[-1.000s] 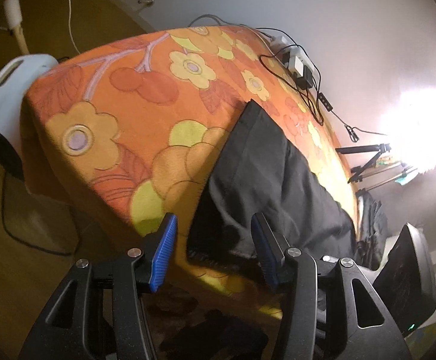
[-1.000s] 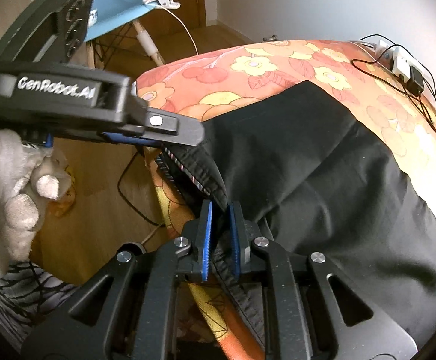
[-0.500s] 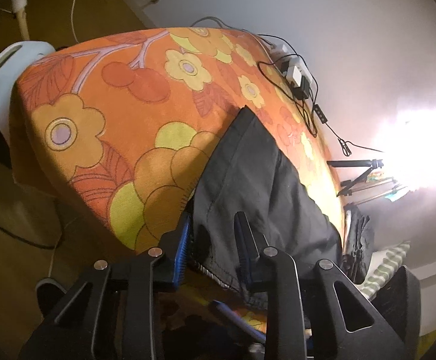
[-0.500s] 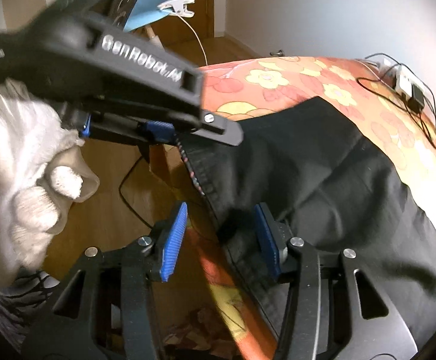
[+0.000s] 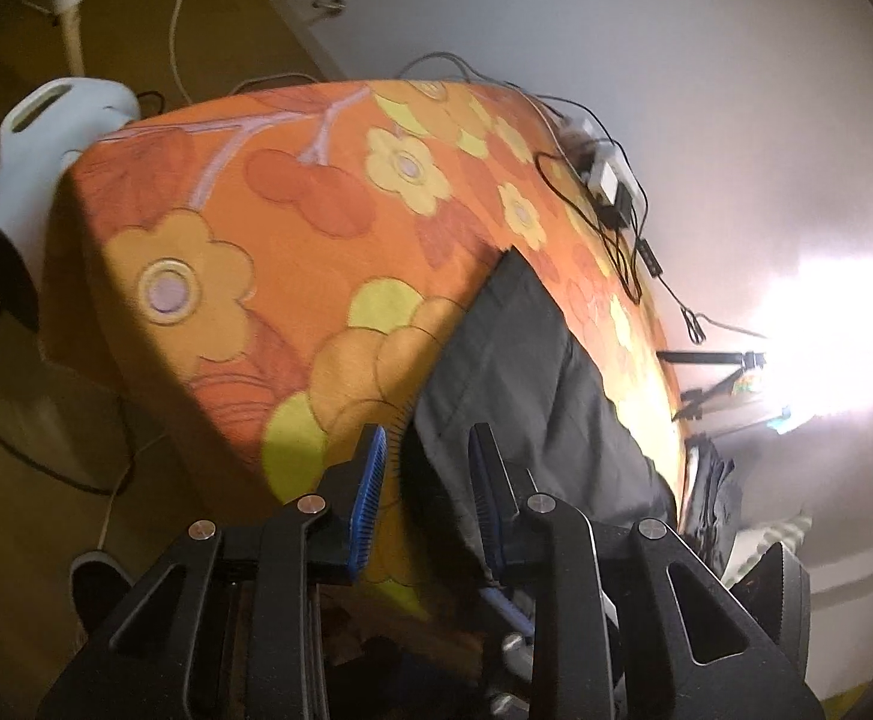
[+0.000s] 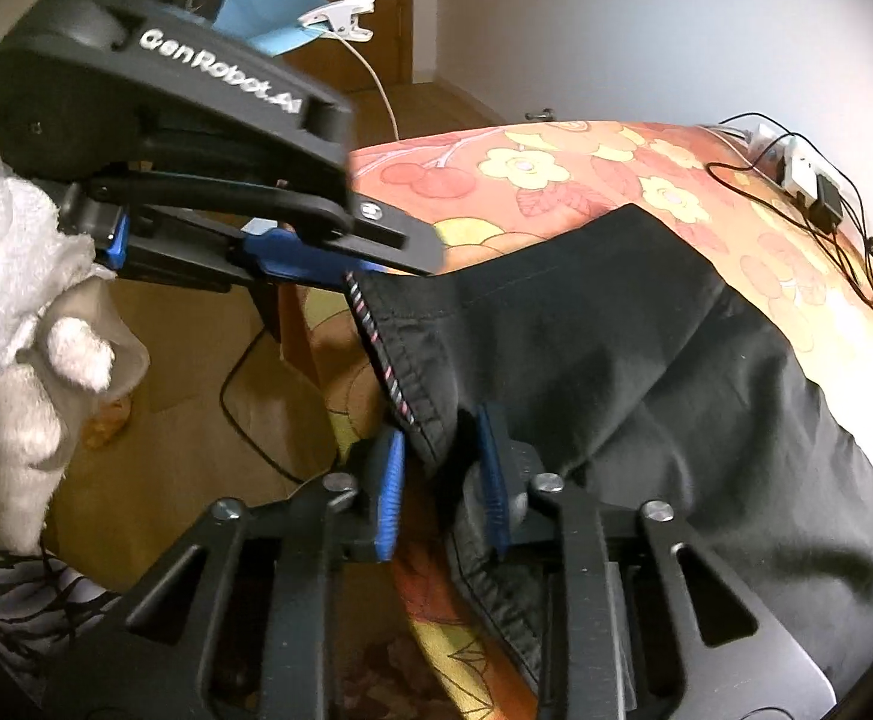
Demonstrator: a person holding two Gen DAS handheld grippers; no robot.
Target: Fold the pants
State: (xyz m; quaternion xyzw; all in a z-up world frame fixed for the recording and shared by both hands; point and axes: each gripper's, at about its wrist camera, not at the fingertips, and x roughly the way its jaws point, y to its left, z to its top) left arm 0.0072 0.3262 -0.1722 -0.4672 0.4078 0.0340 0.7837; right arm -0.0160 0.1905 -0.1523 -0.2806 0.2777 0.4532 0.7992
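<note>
Black pants (image 6: 646,348) lie across an orange flowered bed, their striped-edged hem at the near corner. They also show in the left wrist view (image 5: 514,378). My left gripper (image 5: 427,489) is open, its blue pads either side of the hem corner. It also shows in the right wrist view (image 6: 340,258), held by a white-gloved hand, its fingers over the hem's upper end. My right gripper (image 6: 442,480) is open around the hem's lower fold, not pinching it.
The flowered bed (image 5: 256,228) fills the middle. Cables and a white power adapter (image 5: 610,180) lie at its far edge by the wall. A white device (image 5: 34,138) stands on the wooden floor at the left. A blue chair (image 6: 274,0) stands behind.
My left gripper closed partway onto the hem and then widened again. My right gripper let go of the hem, opened wide, and now stands narrower around the fold.
</note>
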